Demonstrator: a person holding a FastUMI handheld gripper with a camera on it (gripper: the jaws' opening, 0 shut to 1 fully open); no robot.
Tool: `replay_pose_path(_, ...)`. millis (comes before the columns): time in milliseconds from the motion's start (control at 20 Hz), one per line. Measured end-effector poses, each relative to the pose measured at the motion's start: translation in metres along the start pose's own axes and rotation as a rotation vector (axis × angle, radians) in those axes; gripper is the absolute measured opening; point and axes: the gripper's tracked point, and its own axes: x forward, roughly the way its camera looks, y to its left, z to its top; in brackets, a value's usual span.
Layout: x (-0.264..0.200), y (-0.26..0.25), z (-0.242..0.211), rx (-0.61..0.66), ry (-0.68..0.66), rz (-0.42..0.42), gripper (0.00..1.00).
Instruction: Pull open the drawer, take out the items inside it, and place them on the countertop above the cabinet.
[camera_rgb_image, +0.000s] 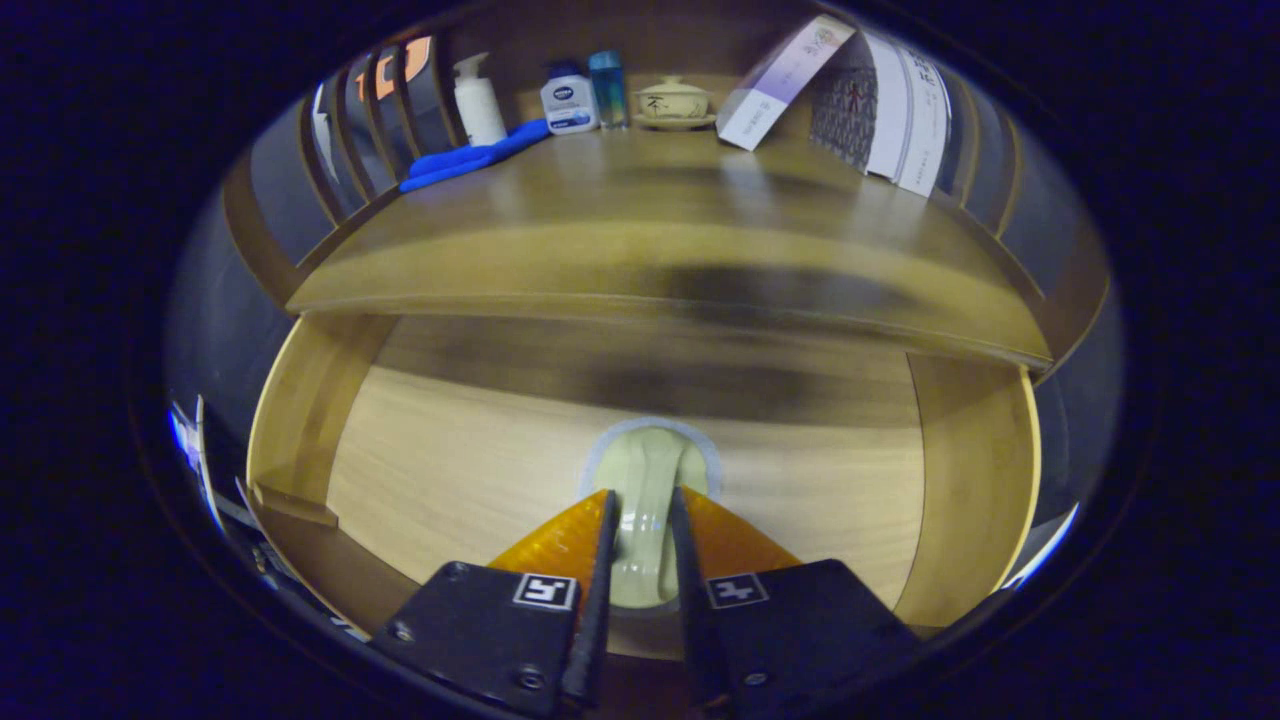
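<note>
Drawer (300, 400) pulled open under the surface (660, 260). Inside: one pale green ceramic piece (645, 480), shape hard to make out. Fingers (640, 545) nearly closed, both pressing its sides. Near end hidden by fingers. Bottles (570, 100), blue cloth (470, 160), lidded bowl (675, 100) at back of surface.

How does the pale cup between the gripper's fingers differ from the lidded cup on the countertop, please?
The pale cup is over the open drawer, clamped by the gripper; the lidded cup stands at the back of the countertop. The pale cup has no lid or saucer; the lidded cup has both. Both are cream-coloured.
</note>
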Motion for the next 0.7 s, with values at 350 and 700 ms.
replay_pose_path(350, -0.013, -0.003, 0.003, -0.004, -0.022, 0.011, 0.18)
replay_pose_path(700, -0.060, 0.004, 0.017, -0.049, -0.082, 0.029, 0.18)
